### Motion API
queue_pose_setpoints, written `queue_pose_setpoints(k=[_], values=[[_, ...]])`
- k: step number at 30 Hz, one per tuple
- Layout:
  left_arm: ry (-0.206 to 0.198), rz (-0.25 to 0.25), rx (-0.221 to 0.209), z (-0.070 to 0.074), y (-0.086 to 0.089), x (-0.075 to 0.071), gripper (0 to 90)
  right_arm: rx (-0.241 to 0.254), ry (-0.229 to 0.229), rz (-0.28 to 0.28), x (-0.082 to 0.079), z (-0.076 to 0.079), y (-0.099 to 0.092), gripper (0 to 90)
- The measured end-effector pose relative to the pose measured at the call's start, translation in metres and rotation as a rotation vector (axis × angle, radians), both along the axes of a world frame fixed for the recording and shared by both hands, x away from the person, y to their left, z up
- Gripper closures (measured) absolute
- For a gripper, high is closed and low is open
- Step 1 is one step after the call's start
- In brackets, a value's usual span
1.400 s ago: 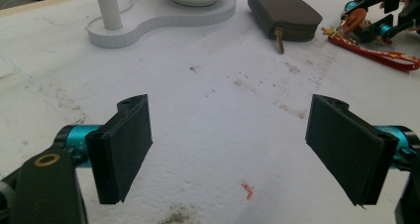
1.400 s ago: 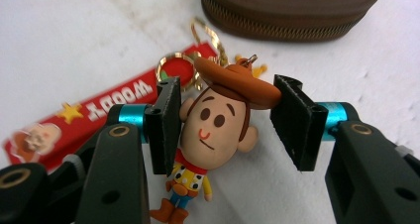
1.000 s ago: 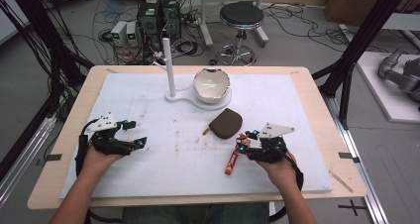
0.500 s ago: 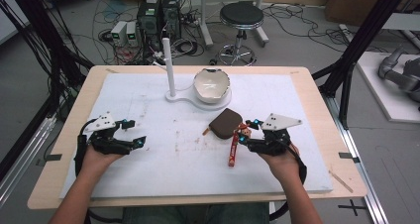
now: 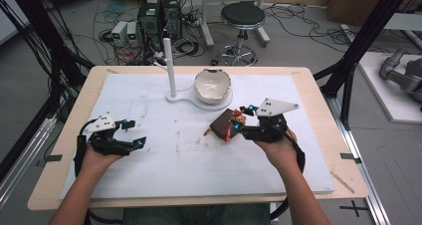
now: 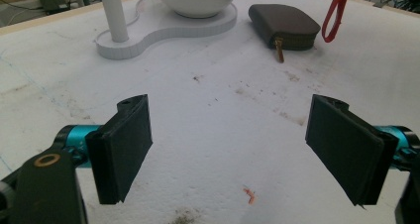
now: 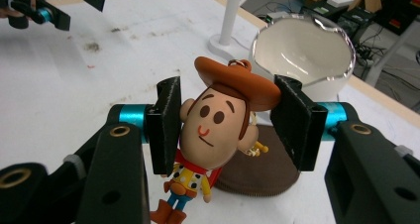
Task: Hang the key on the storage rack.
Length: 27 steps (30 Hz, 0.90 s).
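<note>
A cowboy figure keychain [image 7: 218, 130] with a brown hat and a red strap [image 6: 336, 11] hangs off the table, its head pinched between the jaws of my right gripper [image 7: 225, 130]. From above, the right gripper [image 5: 239, 118] holds the figure [image 5: 240, 116] over the near edge of a brown zip pouch [image 5: 222, 125]. A white bowl [image 5: 213, 85] with a chipped-looking rim stands just beyond on a flat white base. My left gripper [image 5: 133, 133] rests at the table's left, open and with nothing in it; its jaws [image 6: 233, 149] stand wide over bare white board.
A white post [image 5: 170, 68] rises from the same base [image 5: 184, 99] as the bowl, left of it. The white board [image 5: 164, 160] covers the wooden table and shows brown stains. A stool [image 5: 242, 16] and cables lie on the floor beyond.
My right gripper has lifted the cowboy figure off the table and carried it away from me, up over the pouch toward the bowl. The left gripper has hardly moved.
</note>
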<state>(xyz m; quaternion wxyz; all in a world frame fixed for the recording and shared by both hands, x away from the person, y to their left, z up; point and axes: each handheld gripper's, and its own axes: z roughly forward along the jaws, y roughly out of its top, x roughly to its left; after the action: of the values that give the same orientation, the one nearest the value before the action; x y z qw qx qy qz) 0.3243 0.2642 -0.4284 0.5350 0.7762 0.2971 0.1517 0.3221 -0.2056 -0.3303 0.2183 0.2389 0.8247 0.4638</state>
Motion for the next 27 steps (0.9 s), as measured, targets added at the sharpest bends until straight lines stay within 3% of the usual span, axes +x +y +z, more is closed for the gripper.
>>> queue_pose_setpoints(k=[12,19,27], values=[[-0.007,-0.006,-0.017,0.004,0.004,-0.009,18.0,-0.033,-0.007,0.110,0.017,0.022,0.028,48.0],[-0.011,-0.005,-0.018,0.006,0.009,-0.018,17.9,-0.005,0.020,0.198,0.034,0.033,0.042,48.0],[-0.019,-0.014,-0.014,0.008,0.012,-0.028,18.0,0.008,0.032,0.233,0.051,0.046,0.057,48.0]])
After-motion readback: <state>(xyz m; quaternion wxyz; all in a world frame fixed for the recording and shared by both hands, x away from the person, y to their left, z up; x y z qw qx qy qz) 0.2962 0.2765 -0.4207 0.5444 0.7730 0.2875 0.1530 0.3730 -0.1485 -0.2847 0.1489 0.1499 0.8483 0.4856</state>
